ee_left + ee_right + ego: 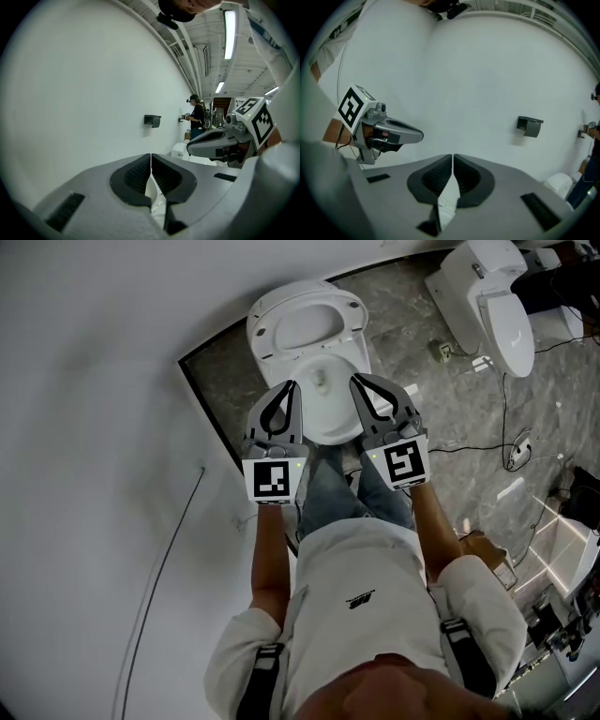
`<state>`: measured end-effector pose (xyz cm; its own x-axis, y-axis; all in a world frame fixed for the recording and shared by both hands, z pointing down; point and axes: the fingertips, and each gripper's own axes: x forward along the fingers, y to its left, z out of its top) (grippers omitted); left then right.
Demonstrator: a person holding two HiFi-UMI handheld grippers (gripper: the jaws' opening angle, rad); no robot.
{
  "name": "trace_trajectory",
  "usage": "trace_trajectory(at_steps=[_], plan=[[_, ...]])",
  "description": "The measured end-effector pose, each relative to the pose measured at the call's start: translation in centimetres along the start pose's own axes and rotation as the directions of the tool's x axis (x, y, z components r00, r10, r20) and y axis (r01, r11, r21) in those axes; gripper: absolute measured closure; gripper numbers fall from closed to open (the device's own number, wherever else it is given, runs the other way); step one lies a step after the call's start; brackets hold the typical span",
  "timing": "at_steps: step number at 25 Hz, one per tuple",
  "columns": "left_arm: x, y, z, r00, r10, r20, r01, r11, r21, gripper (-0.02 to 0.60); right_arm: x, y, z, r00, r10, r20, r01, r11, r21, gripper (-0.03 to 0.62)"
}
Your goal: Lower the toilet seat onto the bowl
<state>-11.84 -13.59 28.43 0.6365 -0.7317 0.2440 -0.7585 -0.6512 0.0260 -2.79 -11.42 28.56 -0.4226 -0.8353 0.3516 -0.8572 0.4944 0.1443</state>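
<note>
Left tool (291, 390) and right tool (356, 382) are both sitting fully closed and empty, side by side over the bowl's (325, 430) near rim. Toilet seat (267, 329) is standing raised at the bowl's far end, dead ahead and about equally far from each tool.

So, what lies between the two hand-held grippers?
In the head view, only the white toilet bowl lies between the left hand-held gripper and the right hand-held gripper.

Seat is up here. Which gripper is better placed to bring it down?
Right, marginally. Both grippers are shut and empty above the bowl, but in the head view the right gripper sits slightly nearer the upright toilet seat. The left gripper is nearly as good.
</note>
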Motion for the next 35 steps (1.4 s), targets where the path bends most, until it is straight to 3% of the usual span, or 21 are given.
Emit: trace_trajectory(at_steps=[18, 35], plan=[[5.7, 4.0, -3.3, 0.997, 0.074, -0.029, -0.073, 0.997, 0.040, 0.554, 6.8, -3.7, -3.8, 0.999, 0.044, -0.025, -0.045, 0.998, -0.048, 0.562], [10.0, 6.4, -6.6, 0.992, 0.095, -0.086, -0.088, 0.993, 0.083, 0.552, 11.7, -6.2, -6.5, 0.996, 0.073, -0.043, -0.076, 0.995, -0.064, 0.560]])
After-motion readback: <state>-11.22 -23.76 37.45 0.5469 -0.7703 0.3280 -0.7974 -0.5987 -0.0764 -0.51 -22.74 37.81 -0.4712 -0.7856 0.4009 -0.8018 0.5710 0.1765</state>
